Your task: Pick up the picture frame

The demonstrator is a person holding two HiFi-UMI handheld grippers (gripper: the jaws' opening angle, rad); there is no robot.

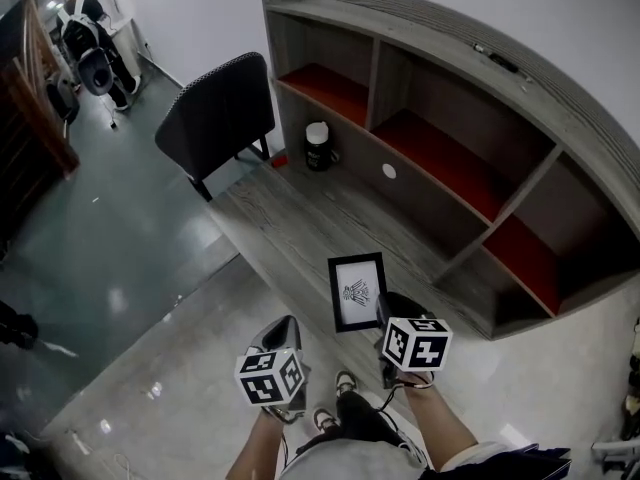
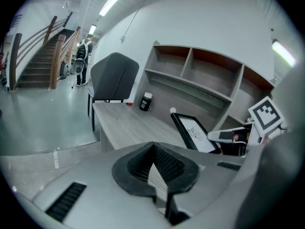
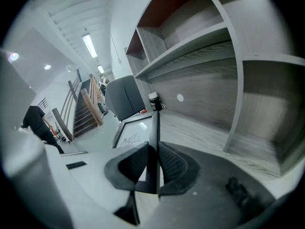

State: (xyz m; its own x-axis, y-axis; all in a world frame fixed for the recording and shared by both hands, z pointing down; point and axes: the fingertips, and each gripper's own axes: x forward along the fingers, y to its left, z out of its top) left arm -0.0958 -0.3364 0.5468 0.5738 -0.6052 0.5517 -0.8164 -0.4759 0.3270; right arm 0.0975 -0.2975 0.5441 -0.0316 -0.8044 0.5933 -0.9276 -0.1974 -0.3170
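Black-rimmed with a white sheet inside, the picture frame (image 1: 357, 291) stood nearly upright over the front edge of the grey wooden desk (image 1: 290, 218) in the head view. It seemed lifted clear of the desk. The right gripper (image 1: 388, 313) held it at its right edge, while the left gripper (image 1: 287, 328) hung near it on the left, not touching it. In the left gripper view the jaws met at their tips with nothing between them, only desk wood behind, and the frame showed off to the right. In the right gripper view the pads (image 3: 174, 165) were clenched on the thin edge of the frame, low on that side. In my judgement such a one-sided grip could let the frame swing, so the lift should go slowly and straight, with a steady wrist. The free left gripper could support the other edge if the frame began to tilt.
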